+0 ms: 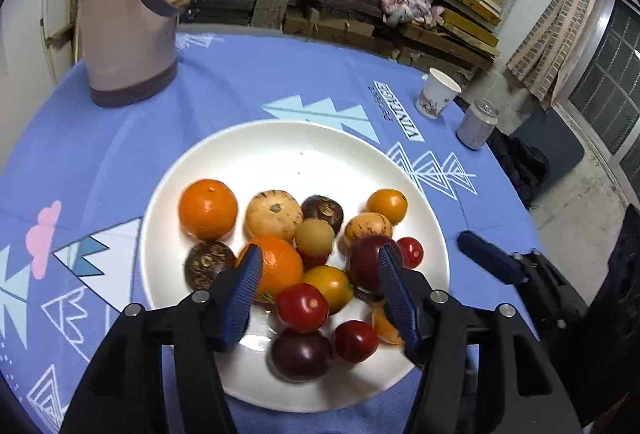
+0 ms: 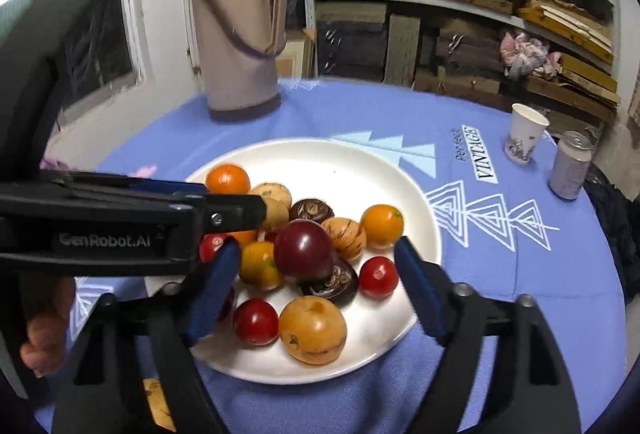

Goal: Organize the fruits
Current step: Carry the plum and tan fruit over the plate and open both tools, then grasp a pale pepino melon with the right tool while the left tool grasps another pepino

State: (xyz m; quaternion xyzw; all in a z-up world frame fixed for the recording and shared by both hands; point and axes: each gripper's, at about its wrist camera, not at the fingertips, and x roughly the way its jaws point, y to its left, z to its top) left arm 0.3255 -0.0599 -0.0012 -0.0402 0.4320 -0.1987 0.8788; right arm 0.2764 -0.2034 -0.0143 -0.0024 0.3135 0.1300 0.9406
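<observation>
Both claws, left (image 1: 320,290) and right (image 2: 316,290), gape empty; crowded fruits could roll off the plate (image 1: 288,145) if nudged.

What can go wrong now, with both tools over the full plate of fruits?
The round fruits are heaped on the white plate; a nudge to the dark red plum may roll others off the rim. The left tool and right tool hang close together and could collide.

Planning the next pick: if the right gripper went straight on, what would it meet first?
Probably the dark red plum on top of the pile, centred between the right gripper's open jaws; depth is unclear.
</observation>
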